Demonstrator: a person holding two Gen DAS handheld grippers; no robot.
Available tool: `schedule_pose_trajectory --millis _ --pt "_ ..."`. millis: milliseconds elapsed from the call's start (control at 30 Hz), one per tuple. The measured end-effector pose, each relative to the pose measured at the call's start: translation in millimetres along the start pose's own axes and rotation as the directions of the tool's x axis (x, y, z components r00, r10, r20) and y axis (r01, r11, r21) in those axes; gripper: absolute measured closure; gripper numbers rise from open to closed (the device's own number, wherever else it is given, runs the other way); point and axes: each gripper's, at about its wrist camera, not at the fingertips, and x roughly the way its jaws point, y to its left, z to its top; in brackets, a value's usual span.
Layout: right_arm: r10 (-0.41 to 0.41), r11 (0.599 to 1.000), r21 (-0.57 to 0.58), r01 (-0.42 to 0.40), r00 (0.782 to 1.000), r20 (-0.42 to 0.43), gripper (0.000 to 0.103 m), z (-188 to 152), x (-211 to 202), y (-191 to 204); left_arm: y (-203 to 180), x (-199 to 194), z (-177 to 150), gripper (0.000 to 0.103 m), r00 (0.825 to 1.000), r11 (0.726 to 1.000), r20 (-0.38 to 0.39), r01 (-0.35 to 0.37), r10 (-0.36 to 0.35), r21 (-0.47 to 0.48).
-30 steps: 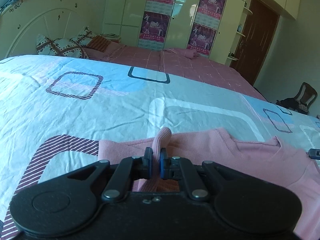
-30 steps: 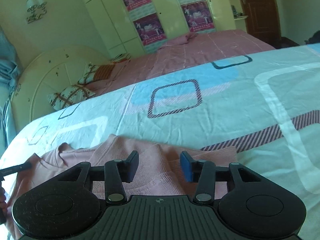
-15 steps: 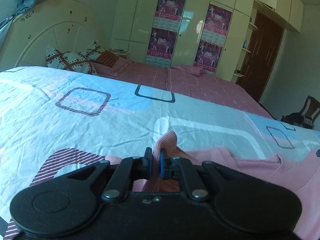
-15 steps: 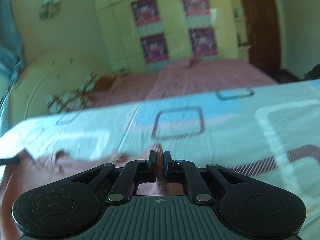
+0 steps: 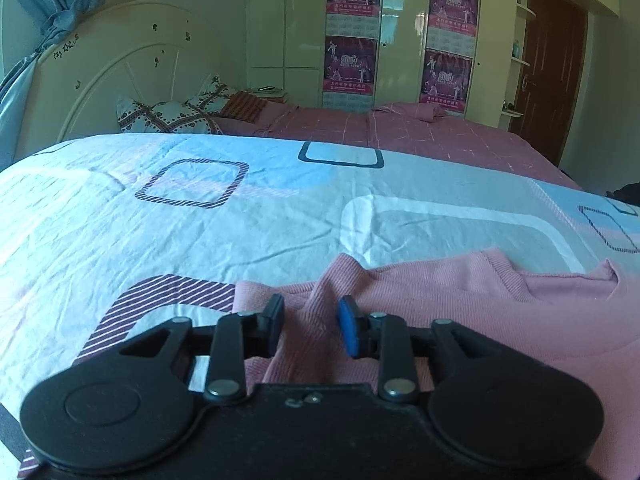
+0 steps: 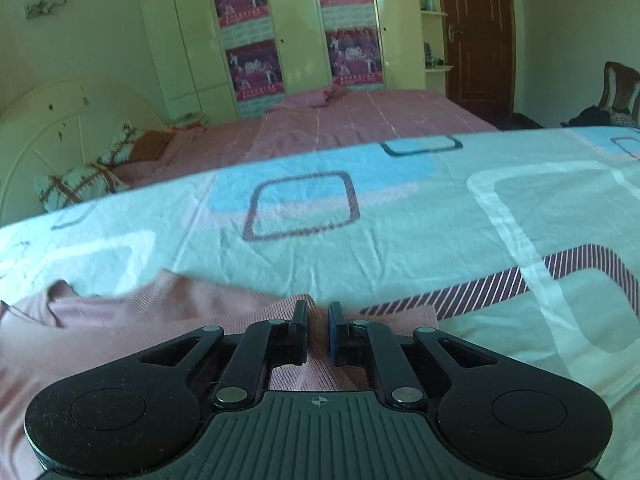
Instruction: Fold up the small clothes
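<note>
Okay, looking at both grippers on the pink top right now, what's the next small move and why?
Probably close the left gripper on the raised ridge of the pink top. Its jaws stand open with that fold between them, while the right gripper is shut on the garment's edge. With only one side gripped, lifting would likely drag the top unevenly across the bedsheet.

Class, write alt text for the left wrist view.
The left gripper, jaws open, straddles a raised ridge of a pink knit top lying on a patterned bedsheet. A wardrobe with posters stands behind.
</note>
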Motion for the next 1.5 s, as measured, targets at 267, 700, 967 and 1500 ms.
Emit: schedule_pose_trajectory --millis 267,700,967,1500 --pt "0.118 0.991 -0.062 -0.118 0.993 -0.008 0.092 -4.5 -39.8 44.2 -7.0 -53.2 -0.2 0.038 0.997 0.998 0.038 0.070 -0.070 0.000" --pt "0.157 0.979 -0.119 -0.165 0.985 -0.069 0.092 -61.4 -57.3 99.7 -32.5 -64.0 -63.7 0.036 0.992 0.991 -0.070 0.107 -0.102 0.074" --pt "0.026 0.995 -0.098 -0.034 0.996 -0.083 0.092 -79.7 -63.9 57.7 -8.0 -82.0 -72.4 0.036 0.995 0.996 -0.067 0.073 -0.069 0.059" --pt "-0.092 0.989 -0.121 0.078 0.990 -0.109 0.092 -104.2 -100.8 50.8 -16.2 -103.3 -79.8 0.036 0.990 0.997 -0.138 0.021 -0.010 0.075"
